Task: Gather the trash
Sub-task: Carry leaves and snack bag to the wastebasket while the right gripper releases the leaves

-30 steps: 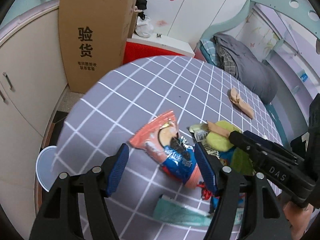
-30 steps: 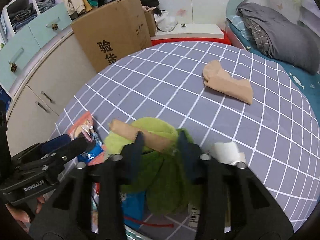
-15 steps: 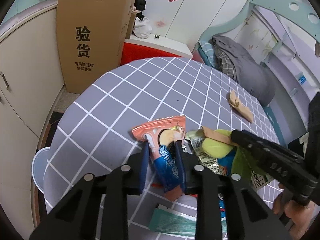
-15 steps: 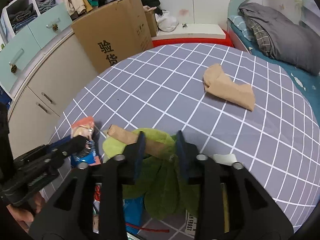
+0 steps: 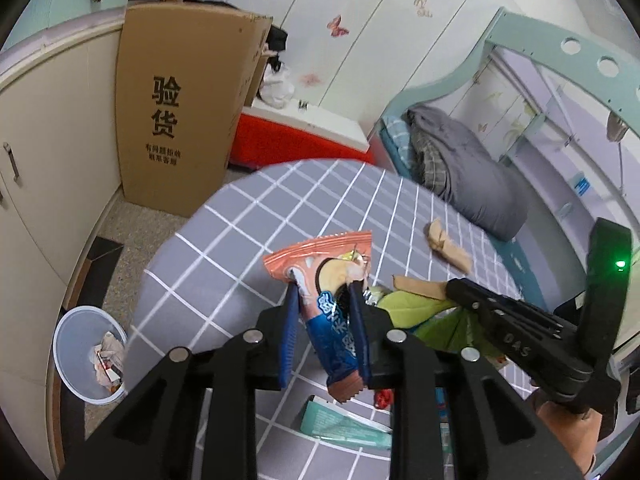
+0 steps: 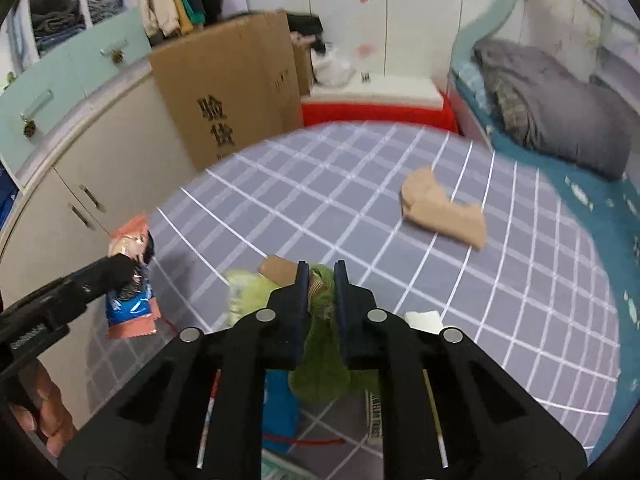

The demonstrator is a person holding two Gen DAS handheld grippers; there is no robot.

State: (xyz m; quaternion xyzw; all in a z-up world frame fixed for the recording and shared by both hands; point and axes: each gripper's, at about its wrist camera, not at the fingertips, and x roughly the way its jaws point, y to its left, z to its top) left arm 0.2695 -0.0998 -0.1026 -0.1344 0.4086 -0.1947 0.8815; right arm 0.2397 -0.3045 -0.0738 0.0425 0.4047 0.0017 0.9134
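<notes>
Left tool (image 5: 324, 304) pinching glossy crinkled wrapper (image 5: 326, 280)

Glossy plastic wrapper (image 5: 328, 304); matt checked cloth tablecloth (image 5: 248, 240).

The cardboard box (image 5: 180, 108) reads "验货"; the right claw (image 5: 452, 292) reads "04S".

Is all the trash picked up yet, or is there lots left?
Not yet. The bin on the floor already holds some scraps. The left gripper grips a cookie wrapper. The right gripper is closing on green trash. Left on the table: a tan piece, a teal packet and more scraps.
</notes>
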